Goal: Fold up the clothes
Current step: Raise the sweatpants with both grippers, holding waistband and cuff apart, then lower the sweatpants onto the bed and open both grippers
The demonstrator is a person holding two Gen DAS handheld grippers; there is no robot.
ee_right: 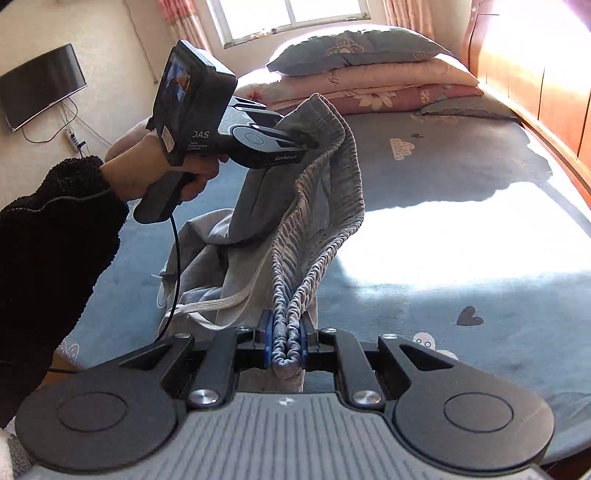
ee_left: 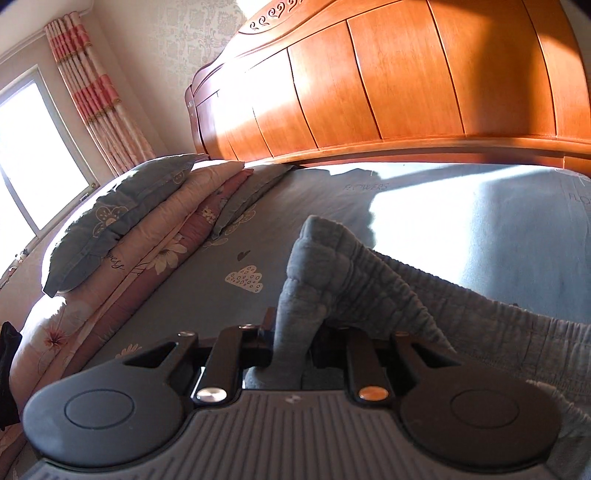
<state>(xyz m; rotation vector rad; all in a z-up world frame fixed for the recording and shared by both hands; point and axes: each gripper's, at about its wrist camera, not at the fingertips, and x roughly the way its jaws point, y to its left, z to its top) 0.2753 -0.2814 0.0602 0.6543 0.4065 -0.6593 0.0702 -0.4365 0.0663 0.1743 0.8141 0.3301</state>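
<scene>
Right gripper point(ee_right: 287, 341): nearest in its own view, blue-padded jaws pinching together on the gathered elastic waistband of the grey trousers point(ee_right: 317, 206).

Grey trousers: hanging between the two grippers above the bed point(ee_right: 461, 236), waistband stretching in a loop from one clamp up to the other, the lower fabric and a white drawstring point(ee_right: 221, 304) sagging down toward the blue sheet.

Left gripper point(ee_right: 301, 142): gripping the far end of the same waistband, jaws closing on the cloth; in its own view point(ee_left: 291, 347) a thick grey fold is filling the gap between the fingers.

Left hand point(ee_right: 162, 173): wrapping around the gripper handle, a black fleecy sleeve point(ee_right: 55, 236) trailing behind it.

Bedding: a grey pillow point(ee_right: 354, 50) lying on top of folded floral quilts point(ee_right: 388, 88) at the far side of the bed.

Wooden headboard point(ee_left: 369, 81): standing beyond the mattress, sunlight falling across it.

Window point(ee_right: 288, 14) and striped curtain point(ee_left: 92, 88): lying behind the bedding. A wall-mounted television point(ee_right: 40, 85) is hanging to the left.
</scene>
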